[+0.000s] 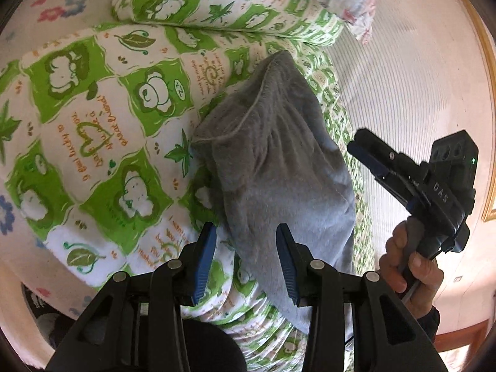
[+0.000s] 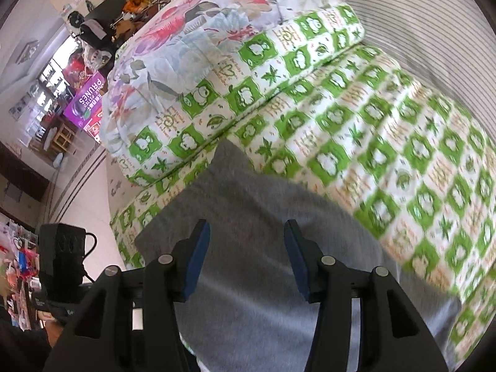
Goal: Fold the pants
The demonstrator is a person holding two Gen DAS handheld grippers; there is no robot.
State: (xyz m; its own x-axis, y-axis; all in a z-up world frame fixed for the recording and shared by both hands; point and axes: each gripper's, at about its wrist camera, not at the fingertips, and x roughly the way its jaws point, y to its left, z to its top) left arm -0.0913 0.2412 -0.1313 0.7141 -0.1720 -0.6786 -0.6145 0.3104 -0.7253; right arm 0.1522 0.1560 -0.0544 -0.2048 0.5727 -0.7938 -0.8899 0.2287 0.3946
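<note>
Home bedroom: patterned quilts (image 2: 356,117), cluttered shelves (image 2: 46,93).

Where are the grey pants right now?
Grey pants lie centre in both wrist views on the green-patterned quilt, just ahead of both open grippers.

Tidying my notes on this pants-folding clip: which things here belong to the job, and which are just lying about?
Job: grey pants; left gripper; right gripper.

Lying about: green quilt; floral quilt; striped sheet; prunes box.

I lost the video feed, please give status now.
Both grippers, left and right, open, holding nothing. Grey pants folded on green quilt. Nothing blocking.
</note>
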